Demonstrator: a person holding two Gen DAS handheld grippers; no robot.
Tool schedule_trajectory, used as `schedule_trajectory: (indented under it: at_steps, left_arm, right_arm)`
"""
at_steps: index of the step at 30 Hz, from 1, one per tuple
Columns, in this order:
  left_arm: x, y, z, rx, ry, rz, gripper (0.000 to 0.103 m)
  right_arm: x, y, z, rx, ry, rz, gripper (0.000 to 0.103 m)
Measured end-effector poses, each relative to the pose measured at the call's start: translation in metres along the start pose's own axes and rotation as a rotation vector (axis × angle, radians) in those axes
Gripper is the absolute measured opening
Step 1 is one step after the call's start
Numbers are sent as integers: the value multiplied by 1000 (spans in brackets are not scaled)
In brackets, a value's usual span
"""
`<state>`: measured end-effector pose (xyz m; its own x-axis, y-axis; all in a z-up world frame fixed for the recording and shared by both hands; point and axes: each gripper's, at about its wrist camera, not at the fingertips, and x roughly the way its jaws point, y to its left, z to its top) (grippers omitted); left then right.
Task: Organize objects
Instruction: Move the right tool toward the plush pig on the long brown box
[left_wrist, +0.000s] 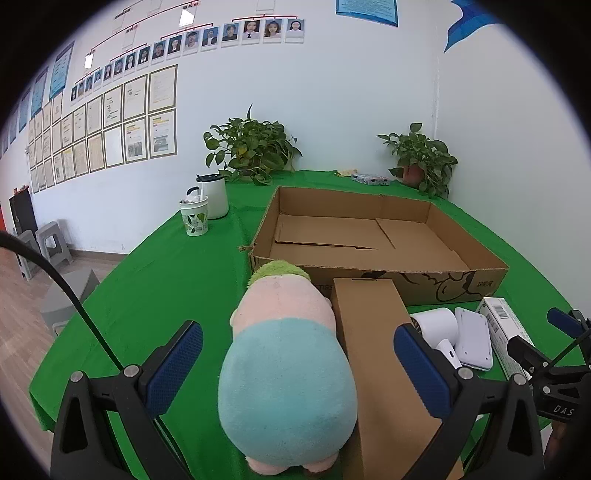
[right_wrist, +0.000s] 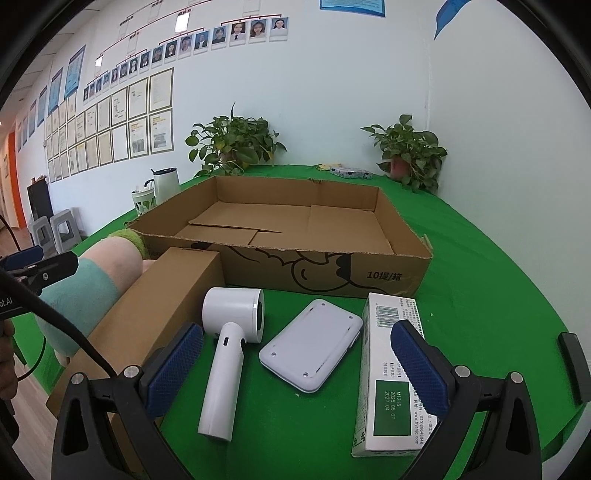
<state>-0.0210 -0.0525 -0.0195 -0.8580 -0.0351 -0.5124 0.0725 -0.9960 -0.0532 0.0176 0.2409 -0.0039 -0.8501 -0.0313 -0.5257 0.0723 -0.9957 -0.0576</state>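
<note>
**Plush toy lined up between the left tongs, tray straight ahead**

Between the wide-spread pads of the left tongs (left_wrist: 298, 360) lies the plush toy (left_wrist: 286, 369), its long axis running straight away from the tongs toward the open cardboard tray (left_wrist: 376, 273), green-tufted head nearly at the tray's near wall. Neither pad appears to touch it, so the left tongs grip nothing. A closed brown carton (left_wrist: 384, 354) lies just beside the toy on its right, parallel to it, and likely crowds the right pad on closing. The left hand is plainly the nearer for the toy.

The right tongs (right_wrist: 295, 365) gape equally wide and empty above the white handheld hair dryer (right_wrist: 231, 347), the pale rounded case (right_wrist: 312, 345) and a white-and-green box (right_wrist: 391, 373); the dryer's handle points back toward the tongs.

Readable print: "10提/箱" on the tray's front wall, and "M1216", "2025 05 07", "2027 04" on the box's green panel, beside a barcode. All rest on the green-covered bench (right_wrist: 491, 295).
</note>
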Motion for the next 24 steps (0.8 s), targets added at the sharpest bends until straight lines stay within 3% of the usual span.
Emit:
schedule_trajectory:
  at_steps: [4, 6, 12, 14, 16, 19, 22, 24]
  left_arm:
    - [-14, 16, 2, -28, -24, 41, 103]
    - [-23, 29, 3, -50, -34, 75, 103]
    - [-28, 61, 4, -117, -4, 137, 103]
    - [-22, 66, 2, -131, 19, 131, 103]
    - [-11, 67, 0, -133, 46, 109, 103]
    - [6, 62, -6, -115, 90, 80, 102]
    - [15, 58, -11, -108, 94, 39, 102]
    - [17, 58, -9, -113, 89, -3, 102]
  right_arm:
    - [-10, 24, 12, -87, -15, -8, 103]
    - [-22, 41, 25, -122, -32, 84, 103]
    - [-72, 79, 63, -148, -69, 682, 103]
    - [-66, 89, 62, -152, -33, 799, 103]
    - [-44, 98, 53, -156, 30, 758, 103]
    - [1, 100, 38, -134, 137, 588, 102]
    - [23, 86, 30, -131, 120, 416, 102]
    - [26, 77, 31, -133, 111, 362, 102]
